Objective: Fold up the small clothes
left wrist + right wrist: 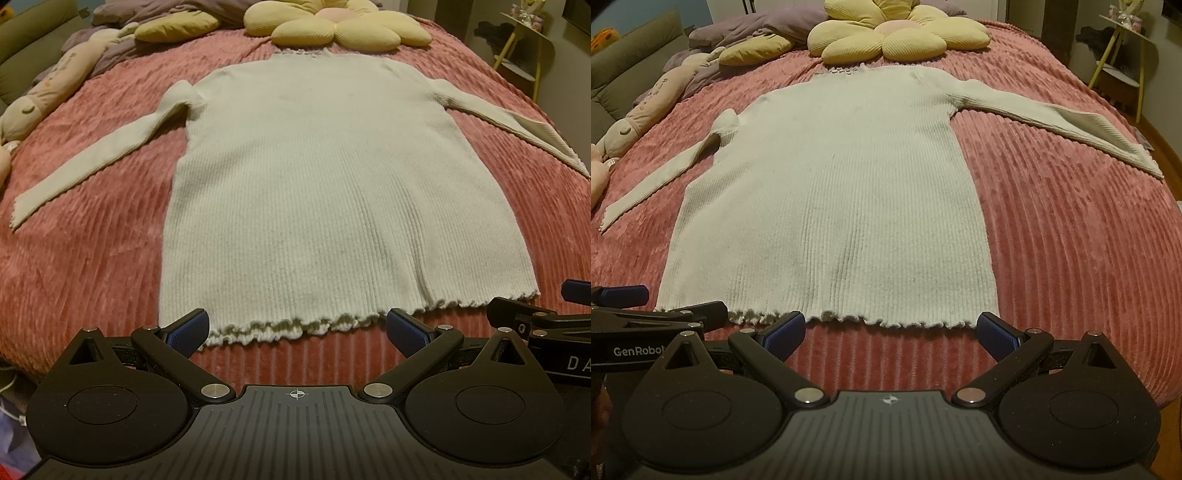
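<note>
A white ribbed long-sleeved sweater lies flat on the pink bedspread, collar far, frilled hem near, both sleeves spread out. It also shows in the right wrist view. My left gripper is open and empty, just short of the hem, toward its left part. My right gripper is open and empty, just short of the hem's right part. Each gripper shows at the edge of the other's view: the right one, the left one.
A yellow flower-shaped cushion lies beyond the collar. A long plush toy and purple bedding lie at the far left. A yellow side table stands off the bed at the right. The pink bedspread drops off at the right.
</note>
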A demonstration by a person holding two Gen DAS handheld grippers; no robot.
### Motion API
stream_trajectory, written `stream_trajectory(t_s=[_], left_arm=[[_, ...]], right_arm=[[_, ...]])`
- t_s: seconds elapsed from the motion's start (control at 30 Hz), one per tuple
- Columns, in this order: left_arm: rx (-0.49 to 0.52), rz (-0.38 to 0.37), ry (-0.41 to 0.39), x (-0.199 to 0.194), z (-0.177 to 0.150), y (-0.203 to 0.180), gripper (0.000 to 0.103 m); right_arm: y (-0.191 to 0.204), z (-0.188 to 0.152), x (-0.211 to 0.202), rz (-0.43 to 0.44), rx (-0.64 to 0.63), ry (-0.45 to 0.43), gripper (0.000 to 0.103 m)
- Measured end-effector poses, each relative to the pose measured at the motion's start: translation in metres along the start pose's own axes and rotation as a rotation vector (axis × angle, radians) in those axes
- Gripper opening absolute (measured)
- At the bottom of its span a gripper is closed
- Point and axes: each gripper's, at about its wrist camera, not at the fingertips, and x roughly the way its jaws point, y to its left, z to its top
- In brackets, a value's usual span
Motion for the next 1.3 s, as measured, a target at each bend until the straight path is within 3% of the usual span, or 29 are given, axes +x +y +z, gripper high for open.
stream_trajectory(t_s=[0.4,0.67,1.1,1.3], left_arm=[[-0.010,-0.003,0.018,0.008,0.001,0.001,0.103],[-0.006,-0.002,0.026,0.012,0.000,-0.001,0.103],[-0.011,-0.007,0.039,0.024,0.008,-0.005,0.103],[0.002,-0.019,0.049,0.033,0.014,-0.011,0.103]], right_arm=[[0.000,-0.003,-0.001,0.047,0.004,-0.038,0.099],[0.000,-0.009,-0.008,0.130,-0.049,-0.150,0.099],[-0.008,-0.004,0.003,0.130,-0.025,-0.115,0.099],[-0.023,-0.002,0.010,0.228,0.052,-0.108,0.099]])
